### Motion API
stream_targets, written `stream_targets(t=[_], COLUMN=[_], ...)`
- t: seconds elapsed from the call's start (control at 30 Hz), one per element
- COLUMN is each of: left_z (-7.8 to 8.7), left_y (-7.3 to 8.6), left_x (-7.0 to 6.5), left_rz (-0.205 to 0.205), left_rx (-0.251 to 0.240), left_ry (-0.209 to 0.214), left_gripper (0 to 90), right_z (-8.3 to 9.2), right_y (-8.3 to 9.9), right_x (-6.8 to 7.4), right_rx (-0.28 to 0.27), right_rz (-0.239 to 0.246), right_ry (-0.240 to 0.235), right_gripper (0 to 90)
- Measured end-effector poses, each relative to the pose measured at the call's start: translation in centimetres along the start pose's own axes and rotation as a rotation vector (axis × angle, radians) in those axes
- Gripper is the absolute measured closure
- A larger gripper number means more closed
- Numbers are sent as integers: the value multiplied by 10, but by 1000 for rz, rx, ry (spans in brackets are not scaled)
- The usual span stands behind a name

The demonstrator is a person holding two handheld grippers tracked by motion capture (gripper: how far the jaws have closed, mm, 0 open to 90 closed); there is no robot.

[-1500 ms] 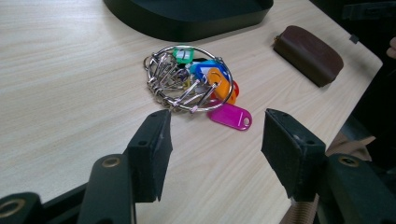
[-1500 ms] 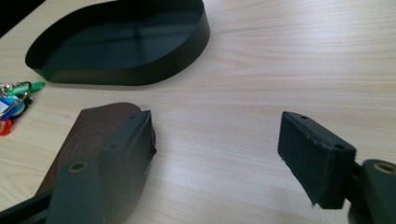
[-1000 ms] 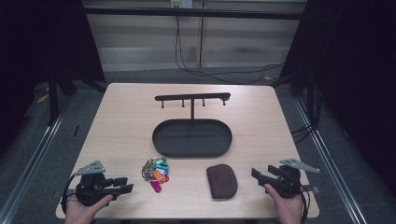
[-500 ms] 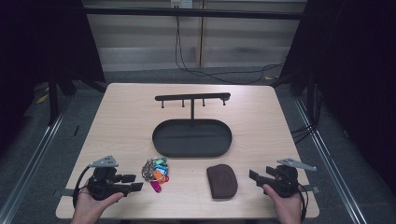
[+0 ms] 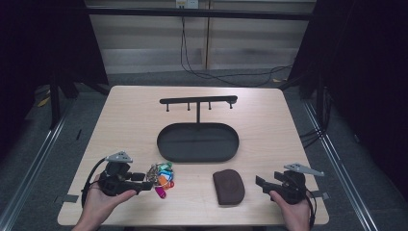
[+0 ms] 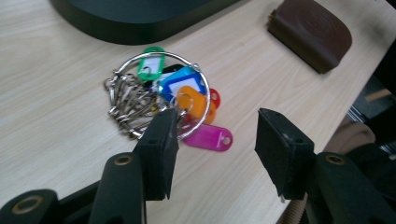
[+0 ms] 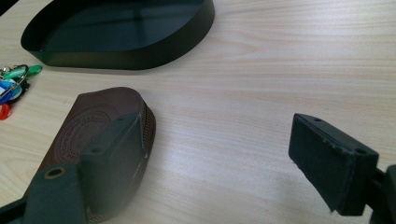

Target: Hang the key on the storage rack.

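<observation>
A bunch of keys point(image 5: 162, 175) on a metal ring, with several coloured tags, lies on the wooden table point(image 5: 130, 115) near its front left. My left gripper point(image 5: 146, 181) is just left of it, open, its jaws having just been opening. In the left gripper view the key bunch point(image 6: 163, 91) lies right ahead of my left gripper point(image 6: 219, 154); one jaw tip overlaps the ring's near edge, and nothing sits between the pads. A brown leather pouch point(image 5: 228, 186) lies front centre. My right gripper point(image 5: 260, 182) is to its right, open and just widened, beside the pouch point(image 7: 93, 128).
A black oval tray point(image 5: 166, 144) stands mid-table, with a black T-shaped hook rack point(image 5: 198, 100) rising behind it. The tray's wall point(image 7: 140, 58) is beyond the pouch. The table's front edge is close under both hands. Dark floor and cables surround the table.
My left hand has moved right and slightly up, bringing its gripper up to the key bunch with wider jaws. The right hand has stayed in place, its jaws a little wider.
</observation>
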State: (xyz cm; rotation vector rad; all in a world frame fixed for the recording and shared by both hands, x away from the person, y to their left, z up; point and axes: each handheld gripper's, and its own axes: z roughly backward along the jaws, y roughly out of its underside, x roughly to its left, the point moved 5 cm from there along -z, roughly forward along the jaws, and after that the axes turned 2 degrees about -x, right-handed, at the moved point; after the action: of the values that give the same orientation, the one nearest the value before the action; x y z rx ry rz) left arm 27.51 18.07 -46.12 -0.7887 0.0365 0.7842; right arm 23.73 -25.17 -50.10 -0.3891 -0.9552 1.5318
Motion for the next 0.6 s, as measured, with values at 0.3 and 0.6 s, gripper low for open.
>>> stream_targets(t=[0.3,0.6], left_z=[-12,-27], left_y=[-11,-21], left_x=[-12,-14], left_rz=[-76,-125], left_rx=[89,164], left_ry=[21,21], left_gripper=[595,684], right_z=[-2,-2], right_y=[-1,-1], right_x=[0,0], right_rx=[7,9], right_rz=[2,7], right_ry=[7,4], right_gripper=[181,181])
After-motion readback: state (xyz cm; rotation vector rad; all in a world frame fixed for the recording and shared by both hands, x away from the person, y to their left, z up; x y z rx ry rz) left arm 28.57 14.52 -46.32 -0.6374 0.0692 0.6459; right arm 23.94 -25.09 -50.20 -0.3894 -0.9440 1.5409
